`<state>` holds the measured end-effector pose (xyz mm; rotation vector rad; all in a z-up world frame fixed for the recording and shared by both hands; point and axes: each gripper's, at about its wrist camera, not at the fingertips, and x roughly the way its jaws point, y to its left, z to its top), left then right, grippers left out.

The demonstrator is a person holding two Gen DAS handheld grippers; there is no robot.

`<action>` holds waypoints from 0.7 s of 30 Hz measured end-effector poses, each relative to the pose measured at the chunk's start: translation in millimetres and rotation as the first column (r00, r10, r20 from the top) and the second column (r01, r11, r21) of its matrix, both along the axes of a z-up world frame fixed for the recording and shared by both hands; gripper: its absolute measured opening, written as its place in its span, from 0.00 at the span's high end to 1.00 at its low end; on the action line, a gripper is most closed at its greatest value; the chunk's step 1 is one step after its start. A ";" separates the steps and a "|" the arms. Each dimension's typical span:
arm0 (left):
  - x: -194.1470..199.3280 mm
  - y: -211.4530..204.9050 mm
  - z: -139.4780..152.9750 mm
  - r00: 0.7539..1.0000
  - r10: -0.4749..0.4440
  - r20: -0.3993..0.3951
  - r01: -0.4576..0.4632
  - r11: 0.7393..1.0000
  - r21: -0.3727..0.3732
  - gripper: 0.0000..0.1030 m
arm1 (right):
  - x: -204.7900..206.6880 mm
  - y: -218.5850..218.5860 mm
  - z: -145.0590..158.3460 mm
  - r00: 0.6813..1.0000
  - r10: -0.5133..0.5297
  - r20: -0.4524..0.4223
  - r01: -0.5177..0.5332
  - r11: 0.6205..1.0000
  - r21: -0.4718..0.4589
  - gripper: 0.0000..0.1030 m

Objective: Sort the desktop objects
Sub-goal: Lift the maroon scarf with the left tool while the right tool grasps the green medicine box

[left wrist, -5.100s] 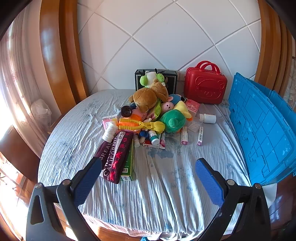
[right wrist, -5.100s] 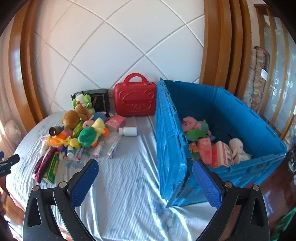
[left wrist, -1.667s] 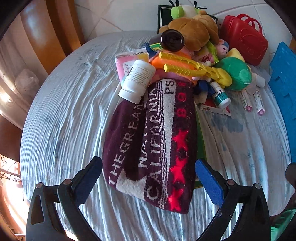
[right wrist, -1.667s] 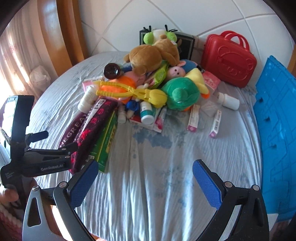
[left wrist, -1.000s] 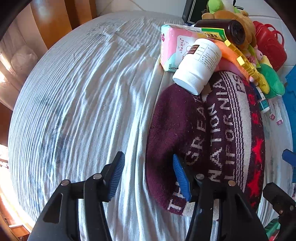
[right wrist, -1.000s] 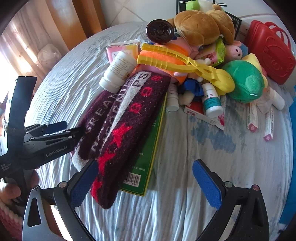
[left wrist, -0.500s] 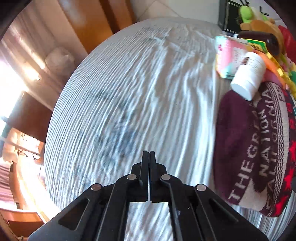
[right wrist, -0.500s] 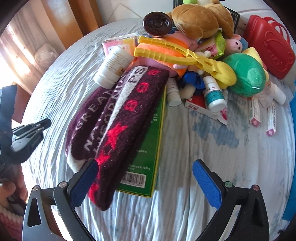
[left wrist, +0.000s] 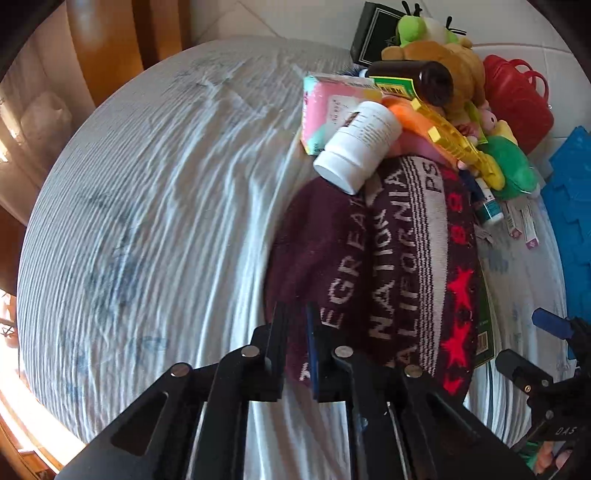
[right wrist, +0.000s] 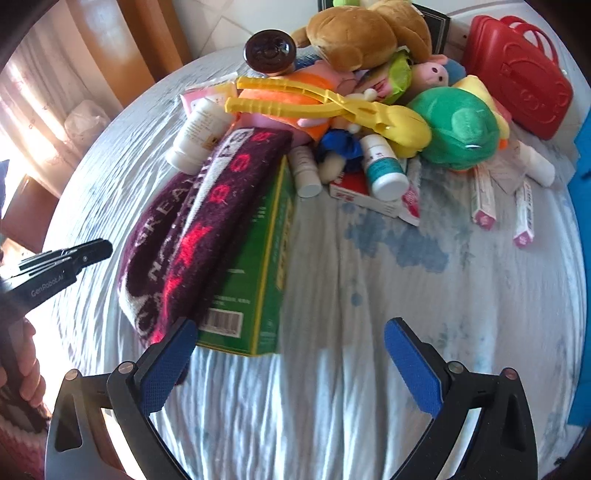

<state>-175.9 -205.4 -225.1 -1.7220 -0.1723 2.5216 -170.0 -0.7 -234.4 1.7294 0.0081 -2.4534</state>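
1. The left gripper (left wrist: 295, 317) is held with its jaws drawn almost together, only a narrow slit being left between them.
2. Through that slit the maroon knitted scarf (left wrist: 388, 258) is seen. In the right wrist view the tips are seen just beside the scarf's near edge, with no fabric visibly pinched.
3. The right gripper (right wrist: 290, 332) is held wide open above the cloth-covered table (right wrist: 406, 295), and nothing is found between its blue pads (right wrist: 410, 365).
4. The scarf is laid lengthwise over a green box (right wrist: 258, 266), whose barcoded end lies just beyond the right gripper's left finger.
5. A white bottle (left wrist: 358, 147) is propped against the far end of the scarf.
6. Behind it, a heap is formed by yellow tongs (right wrist: 325, 103), a green plush (right wrist: 454, 129), a brown plush (right wrist: 362, 33) and small tubes and bottles.
7. A red case (right wrist: 517, 74) is stood at the far right of the heap, and a blue crate (left wrist: 572, 221) is seen at the table's right edge.
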 end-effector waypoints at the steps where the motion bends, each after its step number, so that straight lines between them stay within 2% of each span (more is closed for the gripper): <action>1: 0.2 7.4 -3.7 1.000 -0.014 0.006 0.014 1.000 -0.002 0.72 | 3.4 1.8 -4.0 1.000 0.010 0.015 -0.010 1.000 0.004 0.00; 2: -1.7 12.2 -8.1 1.000 -0.023 0.016 0.024 1.000 -0.005 0.59 | 6.3 0.1 -9.6 0.999 0.024 0.034 -0.024 1.000 0.004 0.00; 4: -5.7 16.9 -19.4 0.999 -0.040 0.034 0.041 0.999 -0.002 0.47 | 12.8 -4.8 -19.4 0.997 0.053 0.053 -0.053 0.999 -0.012 0.00; 6: -5.8 18.6 -25.0 0.999 -0.039 0.032 0.039 0.999 -0.011 0.42 | 11.1 -14.3 -28.1 0.995 0.079 0.061 -0.077 0.997 -0.028 0.00; 11: -6.7 12.4 -29.8 1.000 -0.013 0.004 0.013 0.999 -0.034 0.16 | -12.0 -25.2 -42.6 0.997 0.074 0.010 -0.074 0.997 -0.027 0.00; 14: -8.6 10.3 -34.2 1.000 0.007 0.001 -0.007 1.000 -0.025 0.06 | -18.9 -12.3 -41.0 0.999 0.020 -0.033 -0.019 0.999 0.050 0.00; 18: -11.5 12.1 -36.0 1.000 0.020 0.008 -0.020 1.000 -0.004 0.04 | -23.1 44.2 -36.3 0.988 -0.150 -0.031 0.151 0.988 0.043 0.00; 21: -17.8 15.7 -27.8 0.999 0.015 0.043 -0.014 1.000 -0.006 0.05 | -24.9 69.0 -33.0 0.981 -0.192 -0.011 0.193 0.980 0.039 0.00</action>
